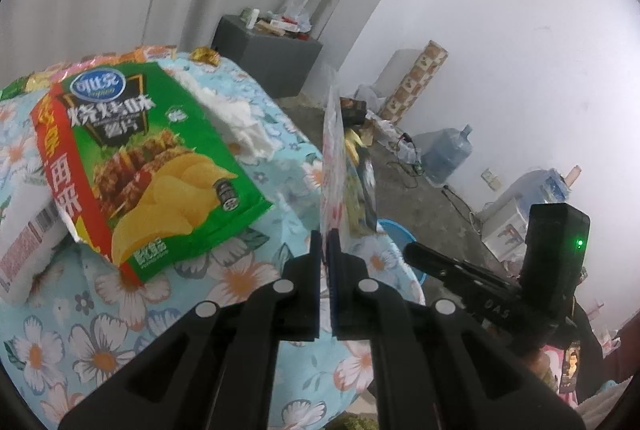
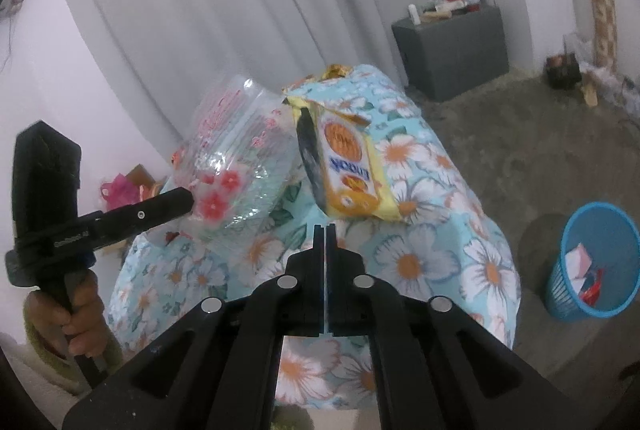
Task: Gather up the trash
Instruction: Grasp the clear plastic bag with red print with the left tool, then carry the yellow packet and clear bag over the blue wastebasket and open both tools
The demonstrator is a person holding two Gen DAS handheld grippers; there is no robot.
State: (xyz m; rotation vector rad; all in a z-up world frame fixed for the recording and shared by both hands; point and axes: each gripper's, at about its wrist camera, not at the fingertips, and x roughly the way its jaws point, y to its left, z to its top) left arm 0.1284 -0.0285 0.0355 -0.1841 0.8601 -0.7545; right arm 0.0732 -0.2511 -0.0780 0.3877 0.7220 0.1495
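Note:
My left gripper (image 1: 327, 234) is shut on a clear plastic bag with red flowers (image 1: 334, 150), which stands edge-on above its tips. The right wrist view shows that bag (image 2: 236, 166) held up over the table. My right gripper (image 2: 325, 228) is shut, its tips at the lower edge of a yellow biscuit wrapper (image 2: 352, 170) that is tilted up off the floral tablecloth (image 2: 420, 262). A green chip bag (image 1: 160, 166), crumpled white tissue (image 1: 240, 122) and small gold wrappers (image 1: 206, 55) lie on the cloth. A blue bin (image 2: 592, 262) with some trash stands on the floor to the right.
A white carton (image 1: 24, 246) lies at the table's left edge. A grey cabinet (image 2: 452, 46) with clutter stands by the curtain. A water jug (image 1: 448, 154), cables and boxes line the far wall. A person's hand (image 2: 84, 314) grips the left gripper's handle.

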